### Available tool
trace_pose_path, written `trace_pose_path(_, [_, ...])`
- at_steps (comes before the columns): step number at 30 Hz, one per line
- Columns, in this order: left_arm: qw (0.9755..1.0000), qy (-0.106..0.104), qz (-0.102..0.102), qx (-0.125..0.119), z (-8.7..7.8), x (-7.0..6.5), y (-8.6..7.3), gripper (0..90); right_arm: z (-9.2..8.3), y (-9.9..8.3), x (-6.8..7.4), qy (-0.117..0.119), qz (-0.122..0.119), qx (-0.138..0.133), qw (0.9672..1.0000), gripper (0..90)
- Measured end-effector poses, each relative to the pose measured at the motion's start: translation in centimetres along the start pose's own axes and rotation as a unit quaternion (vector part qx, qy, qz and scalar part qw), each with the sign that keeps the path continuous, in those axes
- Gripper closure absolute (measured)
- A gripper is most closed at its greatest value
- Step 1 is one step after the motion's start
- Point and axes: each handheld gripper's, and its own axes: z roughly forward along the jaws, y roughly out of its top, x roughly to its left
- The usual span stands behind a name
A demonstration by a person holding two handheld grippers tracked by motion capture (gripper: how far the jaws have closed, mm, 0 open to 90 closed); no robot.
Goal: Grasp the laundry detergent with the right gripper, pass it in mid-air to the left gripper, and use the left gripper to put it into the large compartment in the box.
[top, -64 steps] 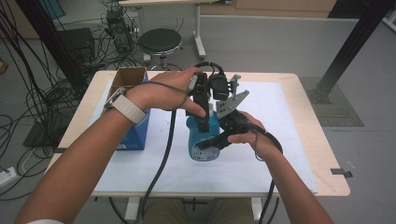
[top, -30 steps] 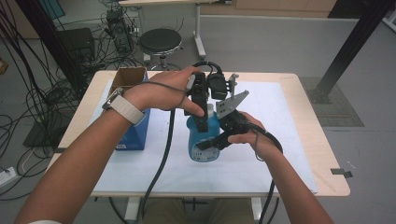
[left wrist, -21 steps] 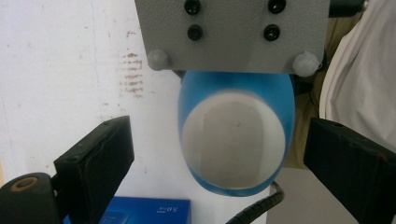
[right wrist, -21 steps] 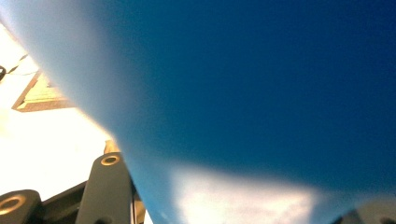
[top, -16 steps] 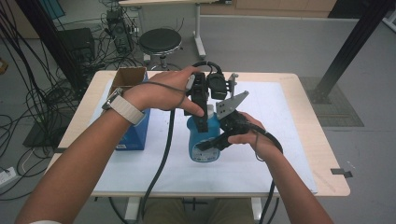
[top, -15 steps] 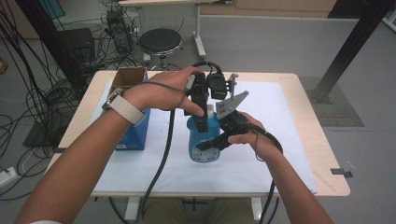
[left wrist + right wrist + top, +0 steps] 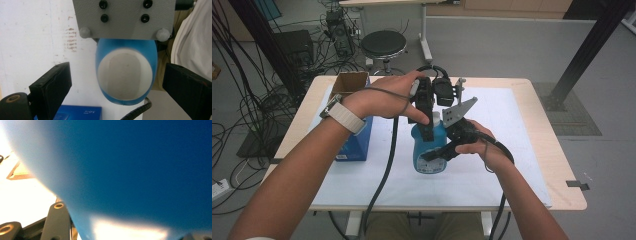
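A blue bottle (image 7: 428, 152) with a white label and a white cap stands on the white sheet in the middle of the table. My right gripper (image 7: 438, 152) comes in from the right, and it is shut on the bottle's body. In the right gripper view the blue bottle (image 7: 137, 170) sits tight against the camera. My left gripper (image 7: 427, 131) hangs over the bottle's top and points down. In the left gripper view the bottle (image 7: 125, 75) lies between the open left gripper (image 7: 117, 83) jaws, which stand wide and clear of it. The right gripper's grey plate (image 7: 123, 17) shows above the bottle.
A blue box (image 7: 357, 142) stands on the table left of the bottle, with an open cardboard box (image 7: 349, 82) behind it. The white sheet (image 7: 512, 150) covers most of the wooden table (image 7: 557, 165). A black stool (image 7: 383, 45) and cables are on the floor beyond.
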Motion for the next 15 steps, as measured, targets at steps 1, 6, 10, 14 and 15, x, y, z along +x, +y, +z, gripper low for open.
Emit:
trace_pose_path(1, [1.0,0.0,0.0,0.001,0.02,0.0,0.01,9.1,-0.01,-0.01,-0.01,0.001,0.0,0.0,1.0,43.1])
trace_pose_path(6, [1.0,-0.001,-0.001,-0.001,0.06,-0.06,0.07,9.1,-0.02,-0.03,-0.01,0.0,0.001,0.001,1.0,43.1])
trace_pose_path(10, [1.0,-0.002,0.0,-0.001,0.07,-0.07,0.12,9.1,-0.02,-0.02,0.0,-0.001,0.001,0.002,1.0,43.1])
trace_pose_path(14, [1.0,-0.001,0.0,-0.001,0.08,-0.1,0.13,9.1,0.0,0.0,0.03,-0.001,0.001,0.002,1.0,43.1])
trace_pose_path(15, [1.0,-0.001,0.0,-0.002,0.07,-0.11,0.12,9.1,0.0,0.02,0.04,-0.002,0.0,0.002,1.0,43.1])
